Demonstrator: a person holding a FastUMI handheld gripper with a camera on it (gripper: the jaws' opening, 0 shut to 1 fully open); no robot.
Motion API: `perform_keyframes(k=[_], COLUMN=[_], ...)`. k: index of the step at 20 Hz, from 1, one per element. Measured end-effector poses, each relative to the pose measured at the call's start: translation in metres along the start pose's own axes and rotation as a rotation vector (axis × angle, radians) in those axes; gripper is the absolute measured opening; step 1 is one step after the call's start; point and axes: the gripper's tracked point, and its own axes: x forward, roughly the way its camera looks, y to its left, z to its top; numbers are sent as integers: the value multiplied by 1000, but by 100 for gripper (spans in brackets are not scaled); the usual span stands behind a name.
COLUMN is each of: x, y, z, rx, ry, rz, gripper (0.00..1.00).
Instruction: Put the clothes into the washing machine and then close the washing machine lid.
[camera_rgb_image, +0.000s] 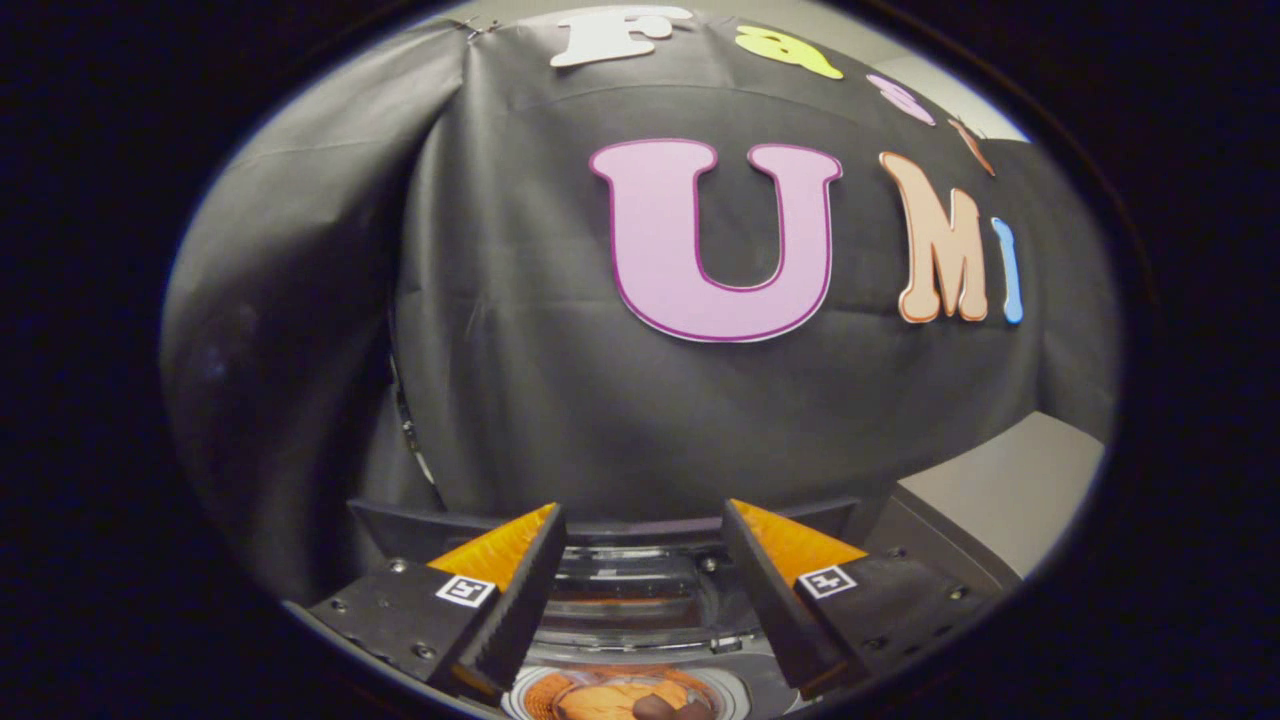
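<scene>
My gripper (643, 510) is open, with nothing between its fingers. Just below and between the fingers lies the washing machine's round drum opening (528, 700), with orange clothes (600, 698) and a small dark piece (668, 708) inside it. Beyond the opening the machine's lid (620, 590) stands raised, its clear window facing me and its dark top edge running behind both fingertips. Much of the machine's body is hidden by the fingers.
A grey flat-topped block (1000, 490) stands to the right of the machine. The booth's black cloth wall (500, 350) hangs close behind the lid and wraps round to the left.
</scene>
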Motion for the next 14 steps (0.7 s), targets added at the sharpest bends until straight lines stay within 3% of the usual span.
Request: perform_keyframes(k=[6, 12, 14], x=[38, 43, 39], y=[2, 7, 8], z=[-9, -17, -14], rx=[18, -3, -9], ry=[31, 119, 146], rz=[-34, -8, -11], gripper=[96, 97, 91])
